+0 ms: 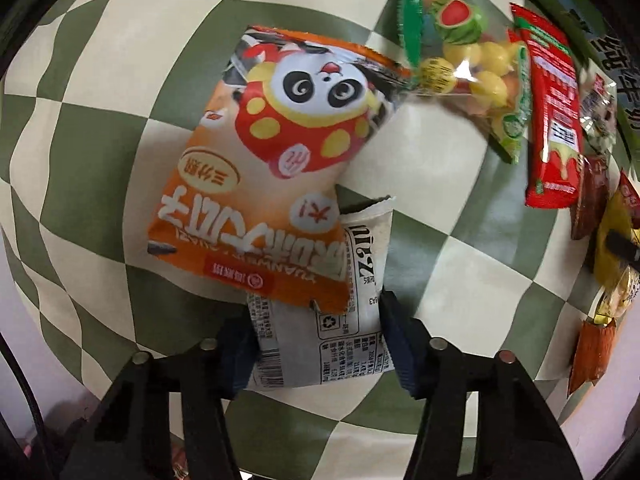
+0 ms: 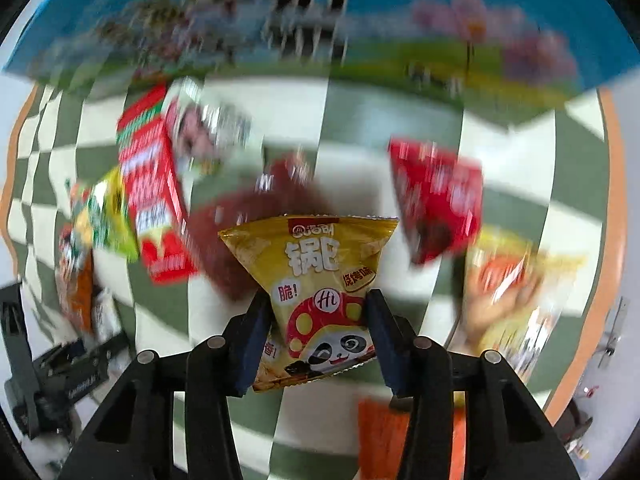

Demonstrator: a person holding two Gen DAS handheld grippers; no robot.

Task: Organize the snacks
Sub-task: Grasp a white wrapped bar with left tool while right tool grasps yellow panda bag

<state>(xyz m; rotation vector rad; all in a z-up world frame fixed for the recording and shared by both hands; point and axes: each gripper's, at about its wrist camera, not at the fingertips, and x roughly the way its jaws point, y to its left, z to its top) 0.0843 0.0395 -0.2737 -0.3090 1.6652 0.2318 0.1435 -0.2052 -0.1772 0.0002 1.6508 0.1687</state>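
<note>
Left gripper [image 1: 316, 344] pointed down at the green-and-cream checkered tablecloth [image 1: 460, 208], jaws narrowed onto a white printed snack packet [image 1: 340, 344]. Both blue pads [image 1: 400, 344] touched the packet's edges, so it was gripped. An orange panda-print snack bag [image 1: 264, 184] lay across the white packet's far end, overlapping it. Far right of that: a clear bag of fruit-shaped candies [image 1: 468, 64], then a long red wrapper [image 1: 554, 116] just beside it, plus more small packets crowded at the right edge (too blurred to identify).

Right gripper [image 2: 316, 328] also pointed down, jaws narrowed on a yellow triangular crisp bag with a panda and mushroom print [image 2: 320, 280]; pads [image 2: 382, 336] pressed its lower sides, bag sharp while the background smeared. Behind it on the cloth: a dark red pouch [image 2: 248, 216], a red box-like pack [image 2: 154, 200] to the left, a red bag [image 2: 440, 196] to the right, a yellow-orange bag [image 2: 516, 280] at near right. A blue illustrated box wall [image 2: 320, 20] stood along the far side.
</note>
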